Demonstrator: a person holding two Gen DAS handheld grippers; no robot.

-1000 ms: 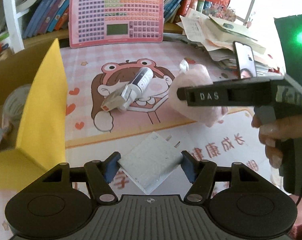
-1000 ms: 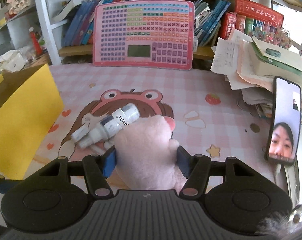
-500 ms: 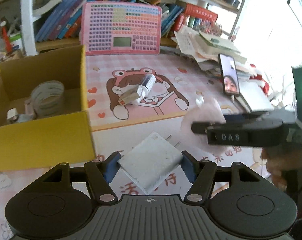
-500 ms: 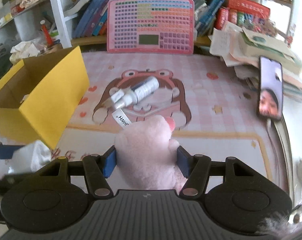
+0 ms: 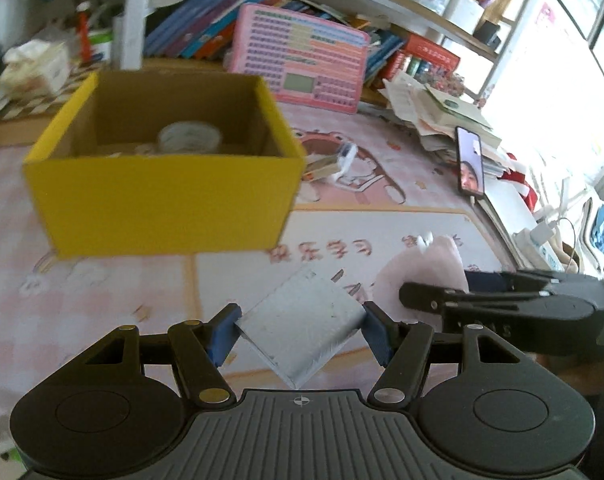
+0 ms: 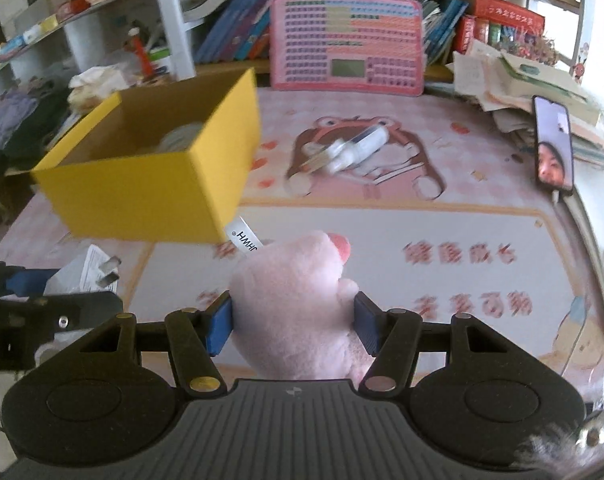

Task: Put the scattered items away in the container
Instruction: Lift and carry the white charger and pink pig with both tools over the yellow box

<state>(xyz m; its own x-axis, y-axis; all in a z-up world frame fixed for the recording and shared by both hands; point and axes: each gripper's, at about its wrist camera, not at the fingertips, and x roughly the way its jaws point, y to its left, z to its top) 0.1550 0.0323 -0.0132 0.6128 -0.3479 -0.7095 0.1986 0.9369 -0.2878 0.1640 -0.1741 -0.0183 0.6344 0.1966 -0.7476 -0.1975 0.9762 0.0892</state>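
Transport step under way: white charger (image 5: 302,322) is clamped in the left gripper (image 5: 300,332), pink plush toy (image 6: 298,304) is clenched in the right gripper (image 6: 294,322), both carried above the mat, short of the yellow box (image 5: 162,196). Next, both must be lifted over its rim and released inside. White bottle (image 6: 358,146) is left on the mat.

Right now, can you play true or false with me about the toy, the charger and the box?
1. The right gripper holds a pink plush toy. True.
2. The left gripper is empty. False: it grips a white charger.
3. The yellow box is empty. False: a roll of tape lies inside.
4. A phone leans against the paper pile. True.
5. The white bottle is in the box. False: it lies on the mat.
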